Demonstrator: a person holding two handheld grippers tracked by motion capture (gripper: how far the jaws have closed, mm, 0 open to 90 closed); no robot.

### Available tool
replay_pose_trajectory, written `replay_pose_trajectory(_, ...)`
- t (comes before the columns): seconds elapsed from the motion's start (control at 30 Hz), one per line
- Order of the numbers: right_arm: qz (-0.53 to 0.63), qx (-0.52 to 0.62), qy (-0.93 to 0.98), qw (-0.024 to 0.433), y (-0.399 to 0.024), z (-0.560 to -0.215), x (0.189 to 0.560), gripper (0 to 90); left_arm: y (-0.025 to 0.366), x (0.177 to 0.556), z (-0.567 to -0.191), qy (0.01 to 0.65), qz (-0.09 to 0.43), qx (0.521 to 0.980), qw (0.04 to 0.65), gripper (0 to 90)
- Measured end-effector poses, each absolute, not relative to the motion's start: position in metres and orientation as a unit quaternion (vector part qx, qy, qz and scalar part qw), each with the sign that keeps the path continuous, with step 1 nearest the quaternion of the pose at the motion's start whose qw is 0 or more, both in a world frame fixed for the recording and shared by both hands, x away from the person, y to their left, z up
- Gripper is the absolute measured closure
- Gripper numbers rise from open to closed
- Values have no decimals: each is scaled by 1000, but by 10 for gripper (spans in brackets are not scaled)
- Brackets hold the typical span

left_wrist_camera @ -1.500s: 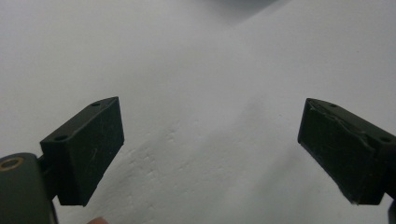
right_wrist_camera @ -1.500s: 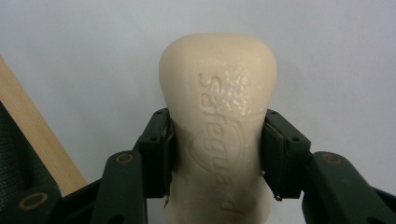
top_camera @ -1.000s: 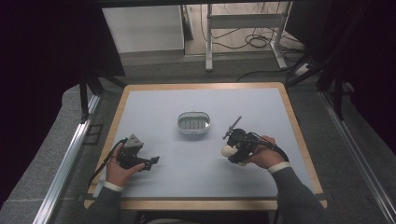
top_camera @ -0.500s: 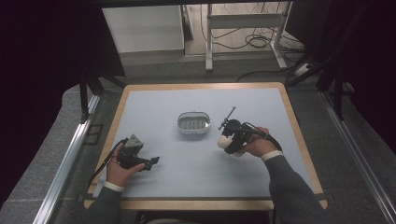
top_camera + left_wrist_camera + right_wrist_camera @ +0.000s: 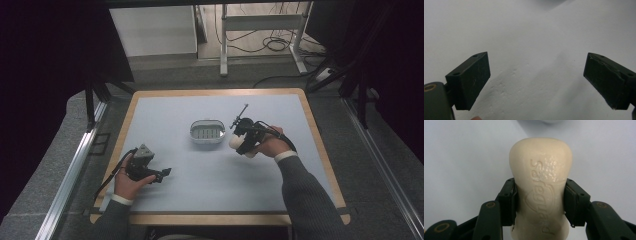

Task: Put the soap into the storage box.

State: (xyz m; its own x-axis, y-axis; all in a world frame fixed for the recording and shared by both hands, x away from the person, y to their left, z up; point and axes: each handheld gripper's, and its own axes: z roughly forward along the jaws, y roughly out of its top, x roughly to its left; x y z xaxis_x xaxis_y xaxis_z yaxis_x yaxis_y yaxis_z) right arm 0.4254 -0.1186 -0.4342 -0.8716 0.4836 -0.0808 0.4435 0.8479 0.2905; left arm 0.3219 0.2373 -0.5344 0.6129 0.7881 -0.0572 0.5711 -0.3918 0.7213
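A cream bar of soap with embossed lettering is clamped between the two black jaws of my right gripper. In the high view that right gripper holds the soap above the mat, just right of a small oval soap dish with a slotted floor. My left gripper rests low over the mat at the front left. In its own view the left gripper stands wide open, with bare mat between its pads.
The pale blue mat covers a wooden-edged table. Dark curtains flank both sides. Table legs and cables lie on the floor beyond the far edge.
My right gripper has carried the soap up and leftward, from the right part of the mat to beside the dish. The left gripper has stayed put.
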Motion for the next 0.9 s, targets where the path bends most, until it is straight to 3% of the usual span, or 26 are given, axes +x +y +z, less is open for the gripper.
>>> replay_pose_trajectory(0.9, 148, 204, 963, 93, -77, -421, 457, 495, 236, 322, -536, 412, 142, 824, 362, 75)
